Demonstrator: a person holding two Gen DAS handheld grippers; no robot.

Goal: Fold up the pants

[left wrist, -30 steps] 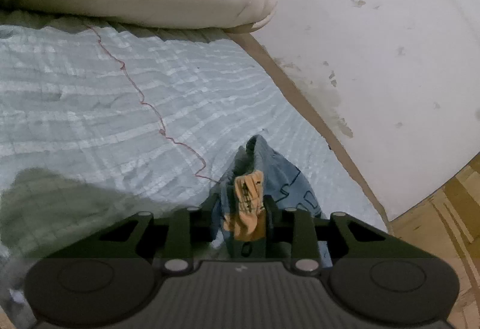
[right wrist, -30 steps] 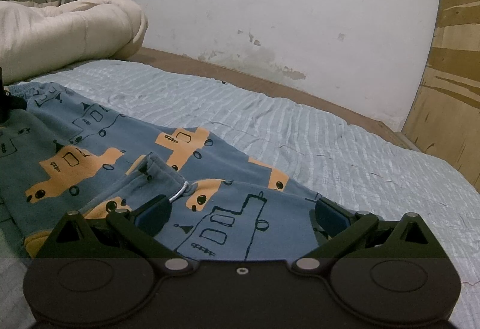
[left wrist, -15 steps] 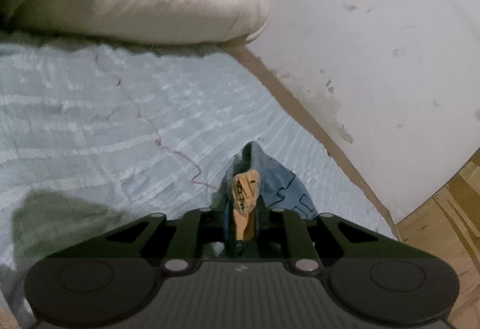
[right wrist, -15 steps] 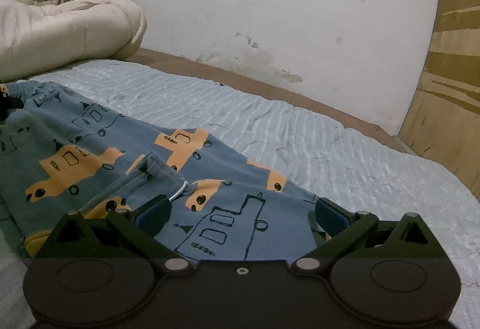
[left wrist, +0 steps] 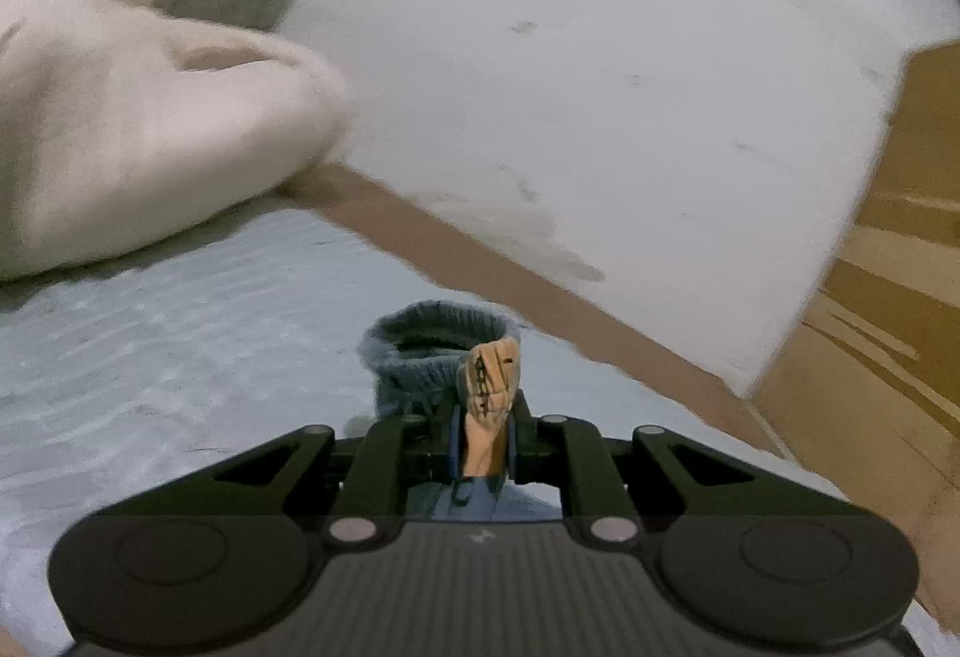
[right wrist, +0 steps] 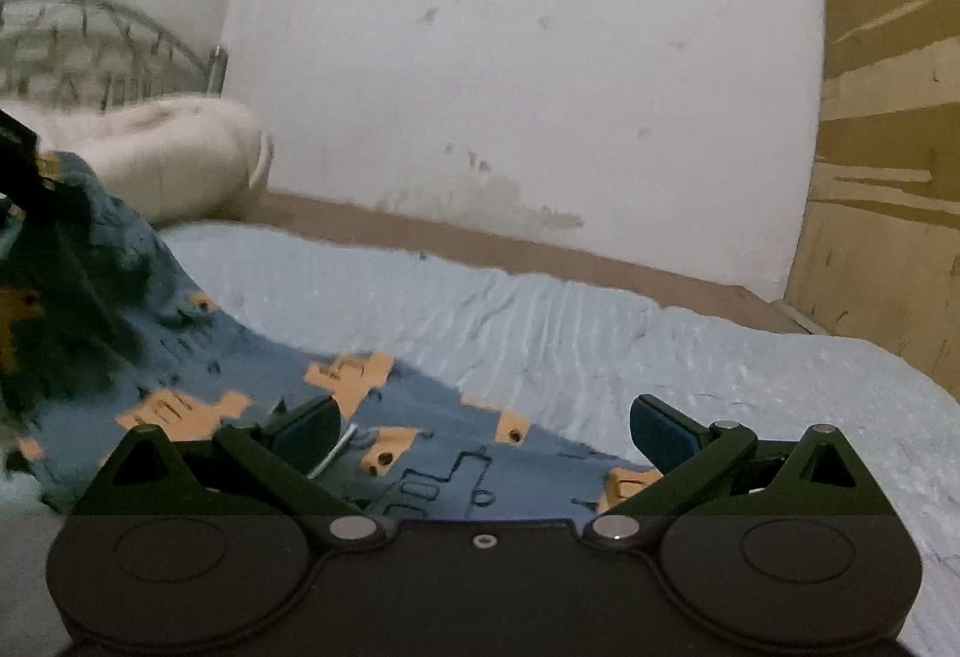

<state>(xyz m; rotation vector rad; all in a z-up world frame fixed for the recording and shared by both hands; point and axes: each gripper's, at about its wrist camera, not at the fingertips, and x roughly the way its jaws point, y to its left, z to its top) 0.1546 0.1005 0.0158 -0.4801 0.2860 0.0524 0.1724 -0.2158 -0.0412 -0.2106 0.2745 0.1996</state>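
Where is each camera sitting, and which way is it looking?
Left wrist view: sits on the left gripper, looking along its fingers across the bed to the wall; the gripper pinches a cuff of the pants.
Right wrist view: sits on the right gripper, open over the pants, facing the same wall.
Both show the bed, the cream duvet, the wall and the pants.

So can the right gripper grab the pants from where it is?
Probably yes. The right gripper is open, with the pants lying right between its fingers and nothing in the way.
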